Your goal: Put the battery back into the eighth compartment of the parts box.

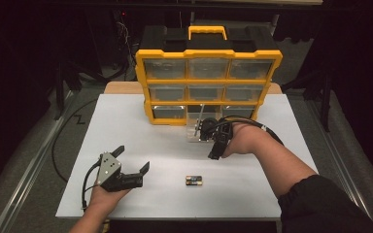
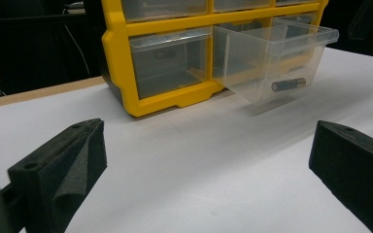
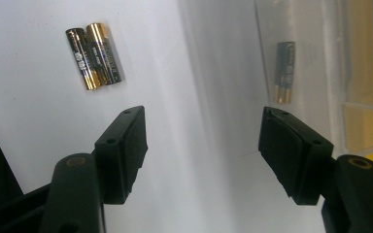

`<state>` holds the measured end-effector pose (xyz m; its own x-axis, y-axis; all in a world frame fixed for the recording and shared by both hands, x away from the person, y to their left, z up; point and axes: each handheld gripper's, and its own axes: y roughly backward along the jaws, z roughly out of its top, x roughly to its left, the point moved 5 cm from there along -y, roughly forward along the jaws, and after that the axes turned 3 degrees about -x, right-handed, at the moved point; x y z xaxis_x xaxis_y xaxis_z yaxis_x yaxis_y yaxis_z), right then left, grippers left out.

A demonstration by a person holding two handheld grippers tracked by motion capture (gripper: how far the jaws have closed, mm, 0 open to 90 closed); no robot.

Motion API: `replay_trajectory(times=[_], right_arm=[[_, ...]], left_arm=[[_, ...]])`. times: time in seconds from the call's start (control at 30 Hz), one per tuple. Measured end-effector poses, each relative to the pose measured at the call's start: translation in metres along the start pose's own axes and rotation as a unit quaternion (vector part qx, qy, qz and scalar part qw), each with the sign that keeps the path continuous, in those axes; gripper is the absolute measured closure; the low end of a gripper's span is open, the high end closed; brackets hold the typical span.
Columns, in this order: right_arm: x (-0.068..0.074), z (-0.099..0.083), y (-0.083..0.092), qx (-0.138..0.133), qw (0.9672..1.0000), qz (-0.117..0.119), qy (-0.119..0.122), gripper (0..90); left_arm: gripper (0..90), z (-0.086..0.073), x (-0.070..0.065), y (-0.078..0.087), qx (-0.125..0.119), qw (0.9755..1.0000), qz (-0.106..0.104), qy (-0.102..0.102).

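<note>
Yellow drawer organizer (image 1: pixel 209 80) at the table's far edge, clear drawer (image 2: pixel 277 58) pulled out holding one battery (image 2: pixel 288 84) lying flat along the drawer's front wall, two batteries (image 1: pixel 194 181) side by side mid-table, long axes left-right, right gripper (image 3: pixel 201 150) beside the drawer, jaws apart and empty, left gripper (image 1: pixel 133 160) wide, empty

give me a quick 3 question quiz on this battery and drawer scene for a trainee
1. True or false: the clear plastic drawer pulled out of the yellow-framed organiser cabinet already holds a battery.
2. How many black-and-gold batteries lie loose on the white tabletop? A) one B) two C) four
3. Fill in: the jaws of the right gripper are ____, with nothing between them.

Key
1. True: one dark cylindrical battery lies on the drawer floor.
2. B: two, side by side and touching, in front of the drawer.
3. Open: they stand apart beside the drawer. The left gripper is open too.
</note>
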<state>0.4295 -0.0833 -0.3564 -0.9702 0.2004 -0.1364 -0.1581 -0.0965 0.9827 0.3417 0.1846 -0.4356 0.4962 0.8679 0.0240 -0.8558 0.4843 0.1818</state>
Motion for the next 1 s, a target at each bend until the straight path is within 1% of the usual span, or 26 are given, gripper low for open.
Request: replay_trajectory(times=[0.13, 0.17, 0.23, 0.3, 0.4, 0.5, 0.6, 0.7, 0.73, 0.83, 0.93, 0.97, 1.0], right_arm=[[0.004, -0.004, -0.007, 0.006, 0.9999, -0.006, 0.008, 32.9], [0.006, -0.005, -0.008, 0.003, 1.0000, -0.003, 0.002, 32.2], [0.008, -0.007, -0.011, 0.001, 1.0000, -0.004, 0.000, 30.9], [0.010, -0.009, -0.014, 0.003, 1.0000, -0.005, 0.000, 27.9], [0.013, -0.011, -0.016, 0.000, 1.0000, -0.003, -0.002, 25.8], [0.016, -0.014, -0.020, 0.003, 1.0000, -0.004, 0.002, 22.1], [0.021, -0.016, -0.023, -0.001, 1.0000, 0.001, 0.000, 21.6], [0.025, -0.018, -0.027, 0.002, 1.0000, 0.001, 0.003, 20.9], [0.026, -0.018, -0.029, 0.004, 1.0000, 0.000, 0.007, 20.8], [0.031, -0.018, -0.033, -0.003, 1.0000, 0.007, 0.003, 20.4], [0.034, -0.020, -0.037, -0.002, 0.9999, 0.007, 0.013, 19.5], [0.035, -0.020, -0.039, -0.002, 0.9999, 0.010, 0.006, 19.5], [0.037, -0.021, -0.040, -0.003, 0.9999, 0.012, 0.005, 19.4]], left_arm=[[1.0, 0.000, 0.000, 0.000, 0.000, 1.0000, -0.001, -0.001], [1.0, 0.000, 0.000, 0.000, 0.000, 1.0000, 0.000, -0.001], [1.1, 0.000, 0.000, 0.000, -0.001, 1.0000, 0.000, 0.000], [1.0, 0.000, 0.000, 0.000, -0.001, 1.0000, 0.001, -0.001], [1.0, 0.000, 0.000, 0.000, -0.002, 1.0000, 0.000, 0.000], [1.1, 0.000, -0.001, 0.000, -0.002, 1.0000, 0.000, 0.001], [1.0, 0.000, 0.000, 0.000, 0.000, 1.0000, -0.001, -0.001], [1.1, 0.000, -0.001, 0.000, -0.002, 1.0000, -0.001, 0.001], [1.0, 0.000, -0.001, 0.000, -0.002, 1.0000, -0.001, 0.001], [1.1, 0.000, -0.001, 0.000, -0.001, 1.0000, -0.002, 0.000], [1.1, 0.000, -0.001, 0.000, -0.002, 1.0000, -0.002, 0.000], [1.1, 0.000, -0.001, 0.000, -0.001, 1.0000, -0.002, 0.000], [1.0, 0.000, -0.001, 0.000, -0.001, 1.0000, -0.002, 0.000]])
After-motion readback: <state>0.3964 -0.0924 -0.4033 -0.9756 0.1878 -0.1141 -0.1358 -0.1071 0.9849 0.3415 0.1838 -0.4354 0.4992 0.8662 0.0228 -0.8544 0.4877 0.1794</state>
